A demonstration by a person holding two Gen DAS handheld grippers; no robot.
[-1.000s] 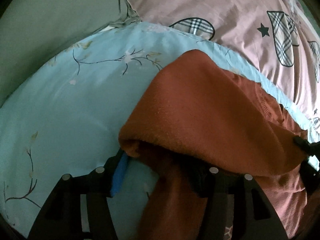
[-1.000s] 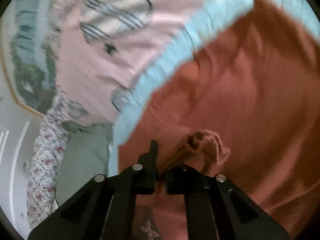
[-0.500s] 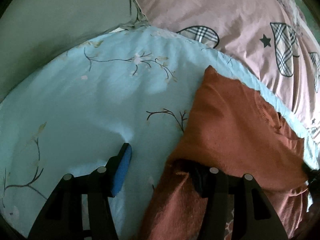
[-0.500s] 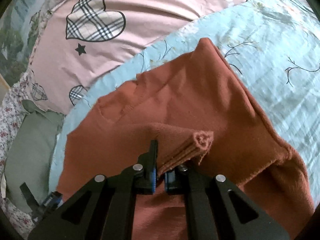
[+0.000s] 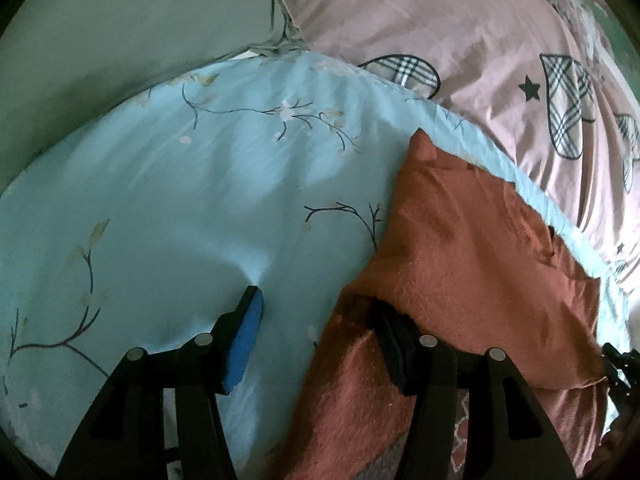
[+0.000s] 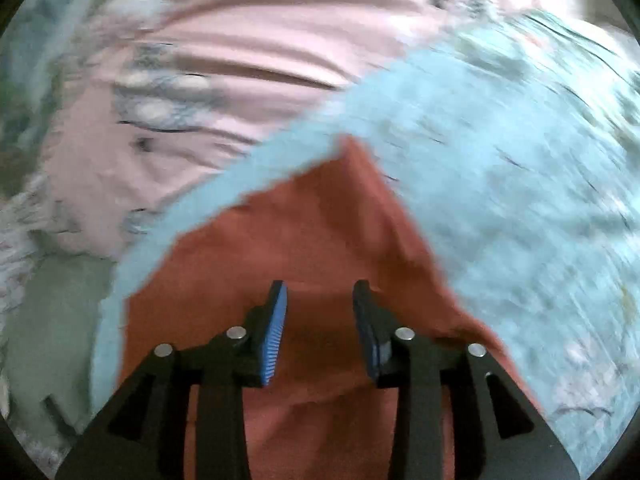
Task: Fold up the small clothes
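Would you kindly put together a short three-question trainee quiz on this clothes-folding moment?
1. True or false: the right gripper is clamped on the rust-orange knit garment.
2. Multiple choice: the garment lies on A) the pink plaid-heart quilt, B) the light blue floral sheet, C) the grey-green pillow.
3. Fill in: one finger of the left gripper is hidden under the ____.

Key: 1 false, its jaws stand apart with nothing between them; 2 B; 3 garment.
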